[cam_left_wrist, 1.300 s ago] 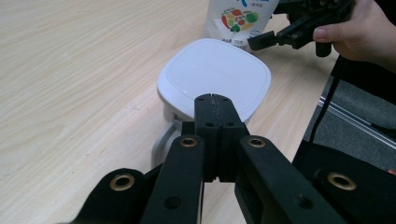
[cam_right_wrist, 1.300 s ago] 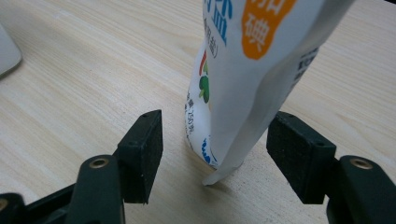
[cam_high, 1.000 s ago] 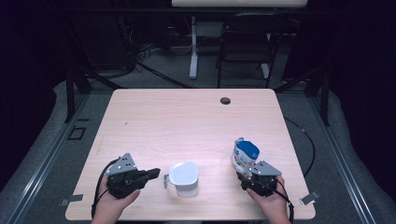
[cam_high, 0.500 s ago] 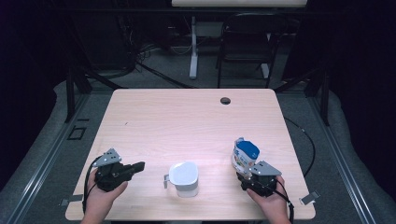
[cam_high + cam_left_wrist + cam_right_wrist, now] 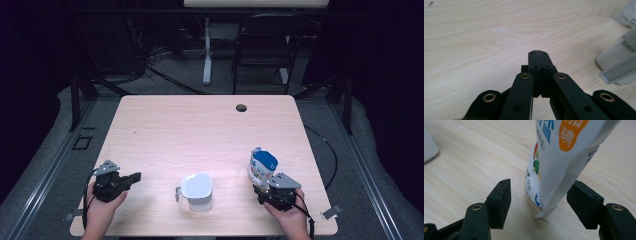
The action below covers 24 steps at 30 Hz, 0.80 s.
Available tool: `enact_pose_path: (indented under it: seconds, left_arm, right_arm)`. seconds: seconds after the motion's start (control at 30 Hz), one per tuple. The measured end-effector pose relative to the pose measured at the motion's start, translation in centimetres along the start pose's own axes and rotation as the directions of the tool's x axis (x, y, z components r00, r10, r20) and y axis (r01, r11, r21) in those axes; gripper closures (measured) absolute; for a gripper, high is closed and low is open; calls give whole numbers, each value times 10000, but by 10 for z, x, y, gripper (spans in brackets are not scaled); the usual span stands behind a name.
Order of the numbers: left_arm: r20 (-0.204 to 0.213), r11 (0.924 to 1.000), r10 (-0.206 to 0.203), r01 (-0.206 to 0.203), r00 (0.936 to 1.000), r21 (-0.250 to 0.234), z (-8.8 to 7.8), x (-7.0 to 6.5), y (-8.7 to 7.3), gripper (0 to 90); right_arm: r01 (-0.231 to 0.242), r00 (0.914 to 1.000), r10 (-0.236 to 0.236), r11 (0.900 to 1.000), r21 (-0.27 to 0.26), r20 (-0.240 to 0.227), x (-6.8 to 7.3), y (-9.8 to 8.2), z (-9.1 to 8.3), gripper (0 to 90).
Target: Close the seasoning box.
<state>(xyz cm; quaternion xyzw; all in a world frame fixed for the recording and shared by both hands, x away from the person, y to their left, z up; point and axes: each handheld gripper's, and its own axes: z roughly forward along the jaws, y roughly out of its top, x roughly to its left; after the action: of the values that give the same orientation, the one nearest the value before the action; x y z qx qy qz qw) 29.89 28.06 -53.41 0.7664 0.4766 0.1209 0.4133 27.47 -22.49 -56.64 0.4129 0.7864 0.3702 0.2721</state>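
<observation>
pale wooden table (image 5: 200, 125): right gripper (image 5: 539, 195) gapes around upright salt pouch (image 5: 556, 157), unclamped; left gripper (image 5: 539, 53) closed, empty, beside white jug (image 5: 196, 191). judged next: clamp pouch.

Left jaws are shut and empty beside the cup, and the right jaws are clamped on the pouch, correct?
Not quite. The right gripper is open: its jaws stand either side of the pouch with gaps, not pressing it, as the right gripper view shows. The left gripper is shut and empty beside the cup.
</observation>
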Motion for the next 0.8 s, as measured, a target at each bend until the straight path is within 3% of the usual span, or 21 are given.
enact_pose_path:
  seconds: [0.13, 0.37, 0.8]
  left_arm:
    - [-194, 9995, -201, 206, 9996, 252, 4, 8, -5, 898]
    - [-603, 9983, -481, 499, 9970, 288, 10, 16, -10, 875]
    - [-863, 9949, -796, 845, 9931, 543, 16, 26, -12, 786]
  right_arm:
    - [-35, 10000, 35, 10000, 22, -24, 0, -1, 0, 360]
    - [17, 10000, -17, 9999, 140, 17, -1, -1, 1, 360]
    - [-51, 10000, 51, 9999, 106, 2, -7, -3, 1, 359]
